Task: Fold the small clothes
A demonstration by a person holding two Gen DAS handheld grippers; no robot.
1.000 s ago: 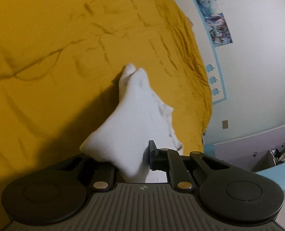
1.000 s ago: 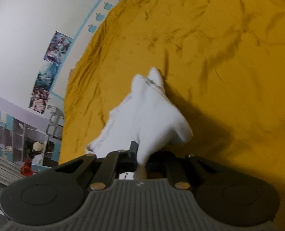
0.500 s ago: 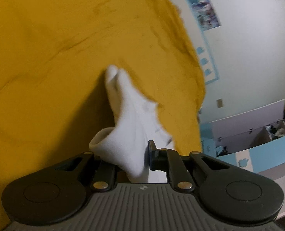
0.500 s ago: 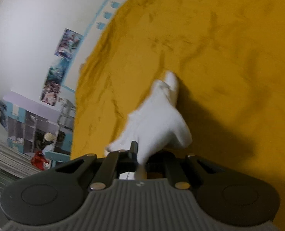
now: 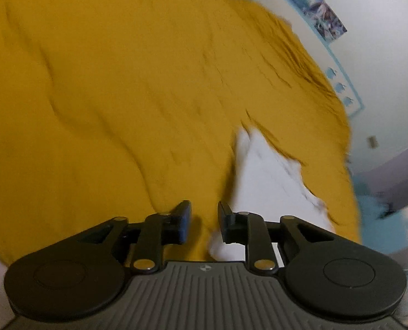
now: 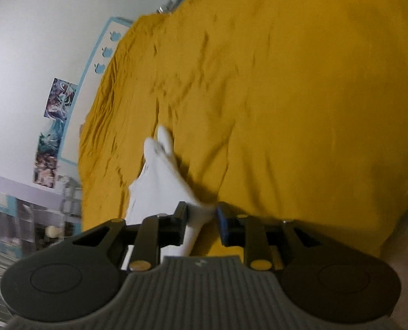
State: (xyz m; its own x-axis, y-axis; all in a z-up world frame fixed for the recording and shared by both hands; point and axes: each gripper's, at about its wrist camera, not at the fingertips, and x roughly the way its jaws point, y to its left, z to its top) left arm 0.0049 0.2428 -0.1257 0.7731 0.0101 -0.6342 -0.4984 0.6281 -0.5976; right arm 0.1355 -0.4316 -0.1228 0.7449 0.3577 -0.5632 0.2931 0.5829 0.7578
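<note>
Socks (image 6: 159, 181), white, on yellow bedspread (image 5: 121, 96); left gripper (image 5: 203, 221) just parted, empty; right gripper (image 6: 201, 224) just parted, sock edge loose between its jaws.

The left gripper (image 5: 203, 221) is seen tilted downward, its jaws having just been opened to a moderate gap; nothing is clamped between them, and white cloth is seen only behind the right-hand finger, toward two o'clock. The right gripper (image 6: 201, 220) is likewise angled downward, its jaws having just been parted, and a strip of white cloth is seen in the gap close against the left-hand finger (image 6: 180, 214), without being pressed by both pads. No hand or sleeve can be made out with certainty behind either tool.
</note>
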